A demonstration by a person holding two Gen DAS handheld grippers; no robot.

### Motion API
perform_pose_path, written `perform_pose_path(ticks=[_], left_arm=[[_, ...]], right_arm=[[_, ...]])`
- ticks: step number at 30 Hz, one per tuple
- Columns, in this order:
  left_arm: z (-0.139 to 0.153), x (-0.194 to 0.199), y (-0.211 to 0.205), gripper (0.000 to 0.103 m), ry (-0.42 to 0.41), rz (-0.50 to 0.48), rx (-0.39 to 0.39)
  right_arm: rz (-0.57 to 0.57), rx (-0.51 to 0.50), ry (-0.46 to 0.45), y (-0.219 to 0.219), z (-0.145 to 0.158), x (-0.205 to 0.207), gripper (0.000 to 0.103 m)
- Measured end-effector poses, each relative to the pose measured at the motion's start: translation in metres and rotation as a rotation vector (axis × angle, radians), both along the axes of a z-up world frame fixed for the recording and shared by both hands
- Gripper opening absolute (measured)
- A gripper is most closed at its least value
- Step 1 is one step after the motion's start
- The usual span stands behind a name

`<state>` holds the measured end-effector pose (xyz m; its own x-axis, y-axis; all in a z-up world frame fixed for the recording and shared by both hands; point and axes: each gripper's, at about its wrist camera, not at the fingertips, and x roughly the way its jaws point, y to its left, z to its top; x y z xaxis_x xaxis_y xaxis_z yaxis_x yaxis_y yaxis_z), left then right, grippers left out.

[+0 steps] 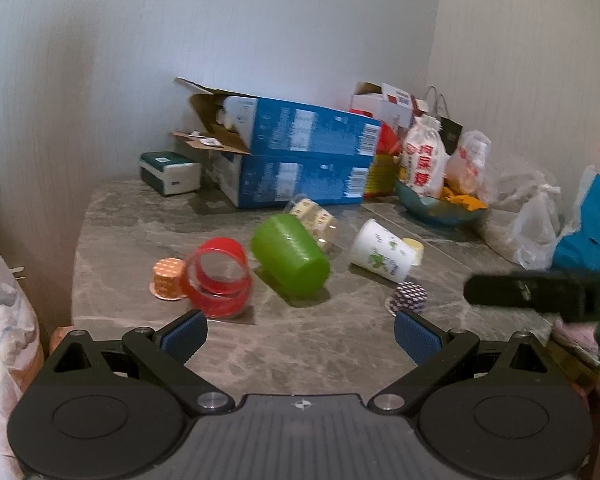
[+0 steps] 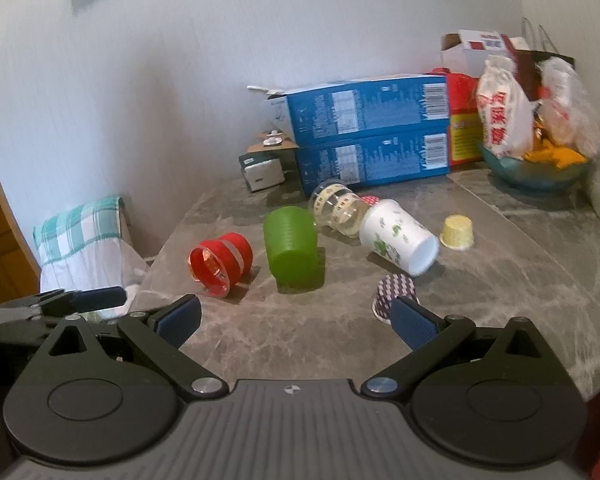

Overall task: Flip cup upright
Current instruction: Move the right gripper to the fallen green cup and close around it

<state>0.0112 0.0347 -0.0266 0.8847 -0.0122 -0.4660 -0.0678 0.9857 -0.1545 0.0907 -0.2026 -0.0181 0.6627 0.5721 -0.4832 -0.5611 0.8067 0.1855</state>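
Observation:
Several cups lie on their sides on the grey marble table (image 1: 300,344): a red-banded clear cup (image 1: 218,282) (image 2: 220,264), a green cup (image 1: 290,260) (image 2: 292,246), a clear printed cup (image 1: 316,220) (image 2: 338,208) and a white paper cup (image 1: 380,256) (image 2: 398,240). My left gripper (image 1: 300,336) is open and empty, short of the cups. My right gripper (image 2: 296,320) is open and empty, also short of them. The right gripper shows in the left wrist view (image 1: 540,292); the left one shows in the right wrist view (image 2: 60,304).
Small cupcake liners stand upside down: orange (image 1: 168,278), yellow (image 2: 456,232), dark patterned (image 1: 410,296) (image 2: 394,292). Two stacked blue boxes (image 1: 300,160) (image 2: 372,132), a tissue box (image 1: 170,170), a bowl of snack bags (image 1: 440,208) (image 2: 536,168) and plastic bags (image 1: 536,224) line the back wall.

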Motion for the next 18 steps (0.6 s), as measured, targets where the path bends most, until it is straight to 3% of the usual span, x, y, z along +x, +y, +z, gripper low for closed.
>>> perform_pose_path(ticks=[3, 8, 11, 15, 18], left_arm=[[-0.003, -0.001, 0.011, 0.101, -0.005, 0.033, 0.006], [-0.006, 0.0, 0.033, 0.101, 0.014, 0.035, -0.045], [-0.009, -0.003, 0.048, 0.101, 0.027, 0.068, -0.063], [-0.012, -0.011, 0.066, 0.101, 0.046, 0.116, -0.066], [-0.012, -0.016, 0.078, 0.101, 0.04, 0.149, -0.073]], right_arm=[[0.044, -0.061, 0.022, 0.023, 0.01, 0.027, 0.102], [0.115, -0.118, 0.148, 0.074, 0.012, 0.088, 0.102], [0.121, -0.204, 0.218, 0.107, 0.002, 0.129, 0.102], [0.103, -0.247, 0.349, 0.123, -0.018, 0.173, 0.09], [0.09, -0.302, 0.369, 0.134, -0.03, 0.185, 0.09]])
